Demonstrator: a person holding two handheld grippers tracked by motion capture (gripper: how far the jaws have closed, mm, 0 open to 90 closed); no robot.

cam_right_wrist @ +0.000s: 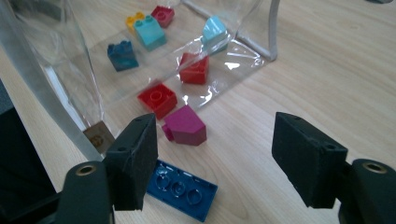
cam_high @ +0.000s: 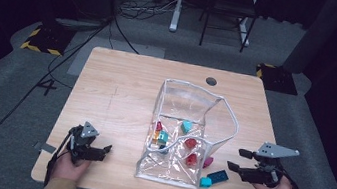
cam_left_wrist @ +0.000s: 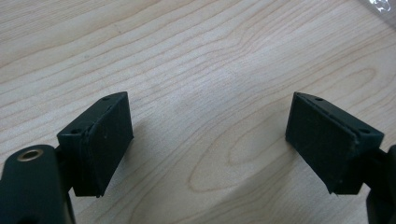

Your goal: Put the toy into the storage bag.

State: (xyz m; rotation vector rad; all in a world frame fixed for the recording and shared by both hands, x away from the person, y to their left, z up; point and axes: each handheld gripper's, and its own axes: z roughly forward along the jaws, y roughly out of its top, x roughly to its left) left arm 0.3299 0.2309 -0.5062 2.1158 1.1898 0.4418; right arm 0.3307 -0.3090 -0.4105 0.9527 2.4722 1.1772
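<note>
A clear plastic bag [cam_high: 187, 101] stands open at the table's middle right, with several toy bricks lying inside it. Just outside its near right corner lie a magenta brick [cam_high: 208, 162], a dark blue flat brick [cam_high: 218, 176] and a small cyan brick [cam_high: 205, 182]. My right gripper [cam_high: 237, 159] is open just right of them, empty. In the right gripper view, the magenta brick [cam_right_wrist: 185, 128] and the blue flat brick [cam_right_wrist: 182, 189] lie by the left jaw of my right gripper [cam_right_wrist: 215, 126]. My left gripper [cam_high: 103, 151] is open over bare wood at the front left [cam_left_wrist: 210, 107].
Through the bag [cam_right_wrist: 42, 56] I see two red bricks [cam_right_wrist: 158, 99], a cyan brick [cam_right_wrist: 215, 30], a teal brick [cam_right_wrist: 150, 31] and a dark blue brick [cam_right_wrist: 122, 55]. The wooden table [cam_high: 115, 96] has a round cable hole [cam_high: 211, 81] at the back. Its front edge is close to both hands.
</note>
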